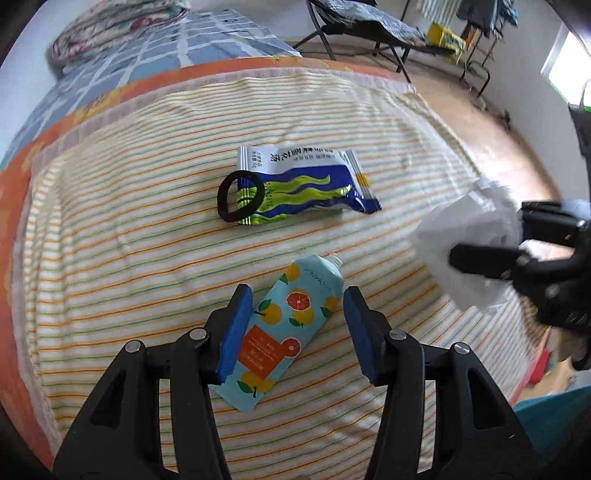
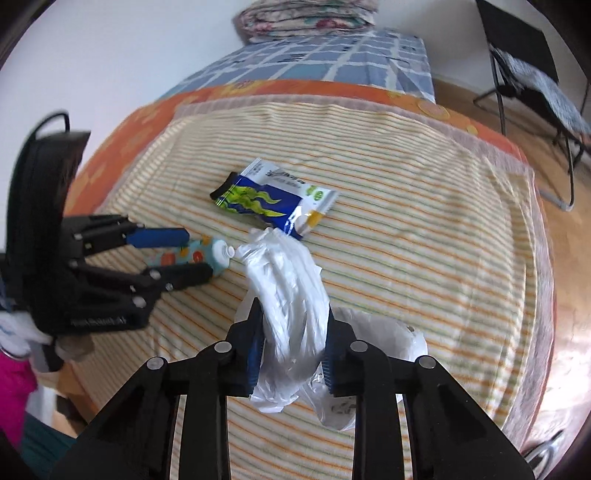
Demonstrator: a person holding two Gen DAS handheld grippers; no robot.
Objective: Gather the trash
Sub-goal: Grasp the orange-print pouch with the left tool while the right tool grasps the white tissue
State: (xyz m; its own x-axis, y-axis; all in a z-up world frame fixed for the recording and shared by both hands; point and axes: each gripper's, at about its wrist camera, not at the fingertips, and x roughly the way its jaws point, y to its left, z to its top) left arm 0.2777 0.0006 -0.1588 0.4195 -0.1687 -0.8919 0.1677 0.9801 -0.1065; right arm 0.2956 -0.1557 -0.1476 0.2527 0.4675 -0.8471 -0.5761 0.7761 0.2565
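A light-blue tube with orange fruit print [image 1: 284, 325] lies on the striped towel [image 1: 147, 229]. My left gripper [image 1: 297, 302] is open, its blue pads on either side of the tube, not pressing it; it also shows in the right wrist view [image 2: 192, 253] around the tube [image 2: 207, 254]. A blue, green and white snack wrapper [image 1: 306, 188] lies farther back with a black hair tie [image 1: 236, 197] on its left end. My right gripper [image 2: 291, 328] is shut on a white plastic bag [image 2: 291, 295], held above the towel's right side [image 1: 469, 236].
The towel covers an orange sheet [image 2: 258, 88] on a bed. A folded floral quilt [image 2: 306, 14] sits at the far end. A black folding chair [image 2: 535, 74] stands on the wooden floor [image 1: 498, 155] to the right.
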